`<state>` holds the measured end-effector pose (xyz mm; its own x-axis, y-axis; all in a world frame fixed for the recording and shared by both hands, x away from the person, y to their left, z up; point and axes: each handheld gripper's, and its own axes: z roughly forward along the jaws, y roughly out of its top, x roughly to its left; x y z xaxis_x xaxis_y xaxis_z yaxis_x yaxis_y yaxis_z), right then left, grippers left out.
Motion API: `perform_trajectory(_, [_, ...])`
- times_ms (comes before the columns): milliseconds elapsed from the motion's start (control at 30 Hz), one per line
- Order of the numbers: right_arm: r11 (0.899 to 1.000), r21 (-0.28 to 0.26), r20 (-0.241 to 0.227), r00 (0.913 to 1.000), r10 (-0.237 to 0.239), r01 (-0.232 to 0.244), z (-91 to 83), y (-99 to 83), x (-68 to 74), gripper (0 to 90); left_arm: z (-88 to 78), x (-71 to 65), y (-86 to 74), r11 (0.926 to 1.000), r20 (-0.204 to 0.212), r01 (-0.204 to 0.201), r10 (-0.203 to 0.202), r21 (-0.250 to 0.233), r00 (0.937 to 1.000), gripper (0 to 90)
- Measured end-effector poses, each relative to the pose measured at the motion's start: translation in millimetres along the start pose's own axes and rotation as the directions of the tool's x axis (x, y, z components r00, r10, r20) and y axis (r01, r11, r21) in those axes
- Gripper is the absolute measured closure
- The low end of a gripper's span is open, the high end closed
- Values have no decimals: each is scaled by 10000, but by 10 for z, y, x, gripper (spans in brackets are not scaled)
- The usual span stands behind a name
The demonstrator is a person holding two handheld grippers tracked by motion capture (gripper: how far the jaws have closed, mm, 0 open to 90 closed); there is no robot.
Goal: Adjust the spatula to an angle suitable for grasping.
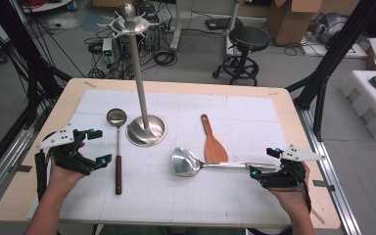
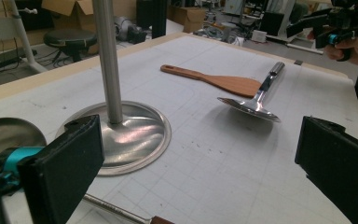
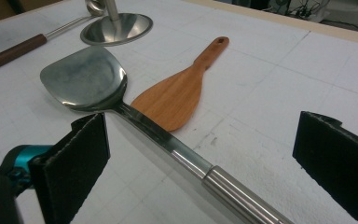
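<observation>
A steel turner (image 1: 186, 161) lies on the white mat (image 1: 254, 112), its handle running right to my right gripper (image 1: 264, 161). That gripper is open, and the handle (image 3: 168, 144) passes between the jaws with a gap on each side. Behind the turner lies a wooden spatula (image 1: 213, 142). A ladle (image 1: 117, 147) with a wooden grip lies left of the steel hanging stand (image 1: 147, 129). My left gripper (image 1: 100, 146) stands open just left of the ladle's stem, with nothing between its pads (image 2: 65, 172).
The stand's tall pole (image 2: 107, 60) rises from its round base (image 2: 135, 135), with hooks at the top (image 1: 127, 22). Wooden table edges (image 1: 39, 142) frame the mat. A black stool (image 1: 247, 41), cables and boxes sit on the floor behind.
</observation>
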<state>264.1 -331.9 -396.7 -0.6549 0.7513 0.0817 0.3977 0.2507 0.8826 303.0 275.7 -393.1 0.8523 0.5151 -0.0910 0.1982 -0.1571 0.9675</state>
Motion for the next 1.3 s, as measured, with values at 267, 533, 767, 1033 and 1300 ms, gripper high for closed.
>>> perform_trajectory(267, [9990,449,-46,10000,-50,52,61,-53,-3,24,12,14,-12,9999,-56,-10,11,127,10000,17])
perform_trajectory(533, [9971,615,-362,9985,-417,439,131,20,41,24,42,-11,36,9999,153,-9,12,-168,9999,17])
perform_trajectory(767, [9936,896,-287,9973,-671,694,240,215,-24,24,52,-42,65,9998,208,-125,128,-140,9997,17])
perform_trajectory(1033, [9578,2386,-535,9870,-1517,1602,529,374,-37,24,74,-59,60,9999,317,-158,159,-35,9994,17])
perform_trajectory(1300, [8797,4072,-1297,9690,-2103,2455,781,414,-23,63,89,-70,56,9998,377,-192,189,65,9991,17])
